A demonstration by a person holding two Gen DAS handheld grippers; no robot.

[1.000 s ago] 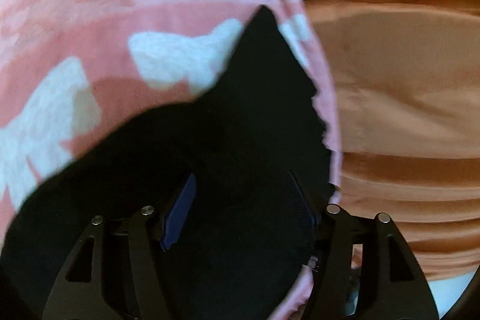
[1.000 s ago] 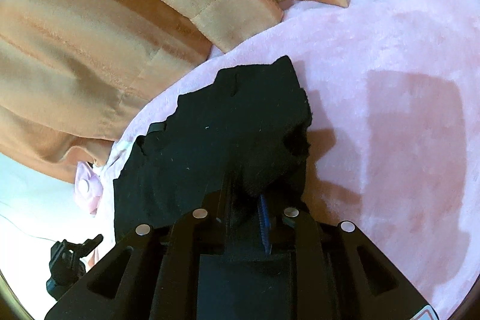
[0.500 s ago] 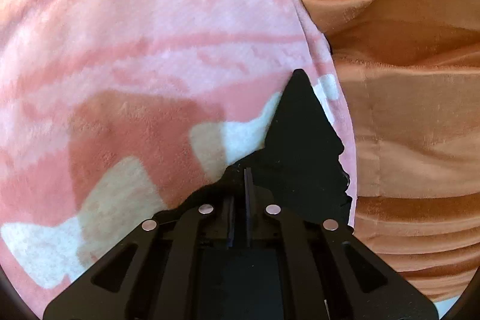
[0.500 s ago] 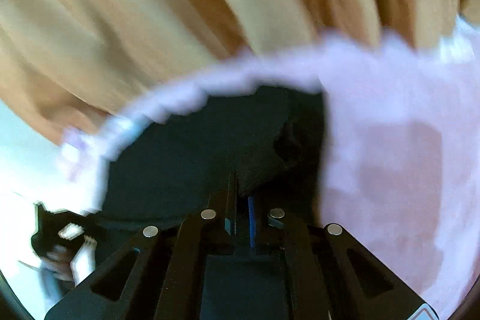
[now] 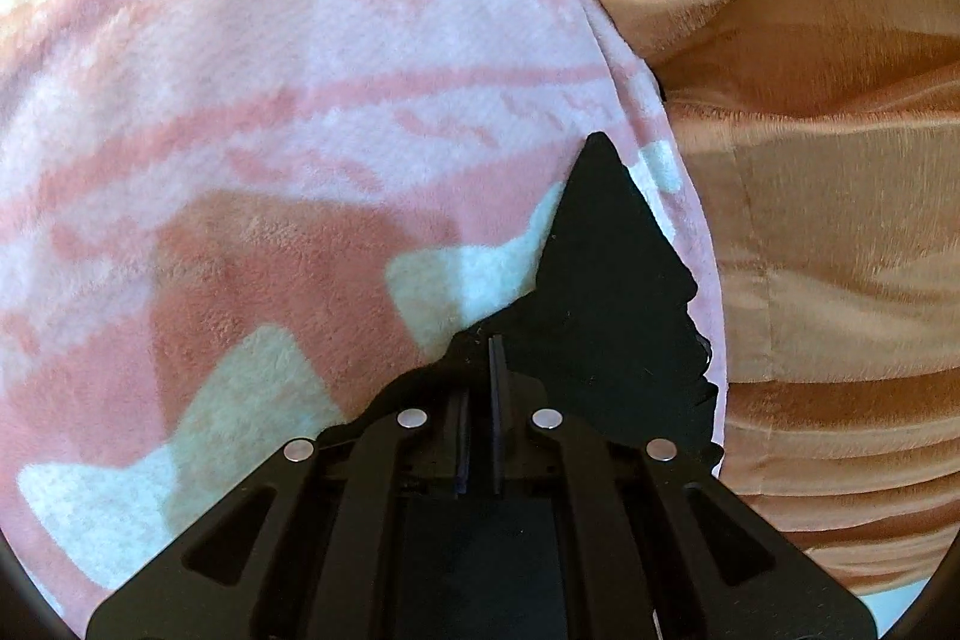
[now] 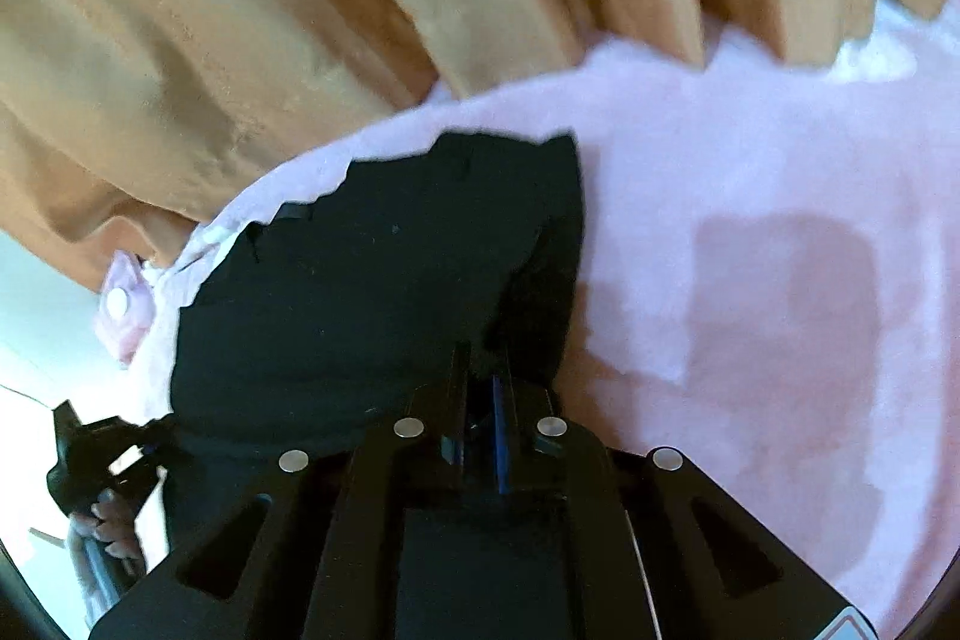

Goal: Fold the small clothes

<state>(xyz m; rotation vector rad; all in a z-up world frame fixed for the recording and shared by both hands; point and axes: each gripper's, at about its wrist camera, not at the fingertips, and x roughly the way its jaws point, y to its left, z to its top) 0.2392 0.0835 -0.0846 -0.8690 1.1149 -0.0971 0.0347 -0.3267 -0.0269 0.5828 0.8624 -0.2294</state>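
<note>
A small black garment [image 6: 384,280] lies on a pink and white fleece blanket [image 5: 288,148]. In the left wrist view one pointed corner of the black garment [image 5: 606,244] reaches up toward the blanket's right edge. My left gripper [image 5: 478,358] is shut on the garment's near edge, fingers pressed together with black cloth between them. In the right wrist view my right gripper [image 6: 483,370] is shut on another edge of the same garment, near a bunched fold. The left gripper [image 6: 114,454] also shows at the lower left of that view, with a hand on it.
An orange-brown plush cover [image 5: 828,232] with ribbed folds borders the blanket [image 6: 750,280] on its far side, and the same orange-brown cover [image 6: 300,10] fills the top of the right wrist view. A small pink pouch [image 6: 123,304] lies at the blanket's corner.
The left gripper closed on the garment's edge and slid toward that edge, so more blanket shows. The right gripper finished closing on its edge and rolled a little.
</note>
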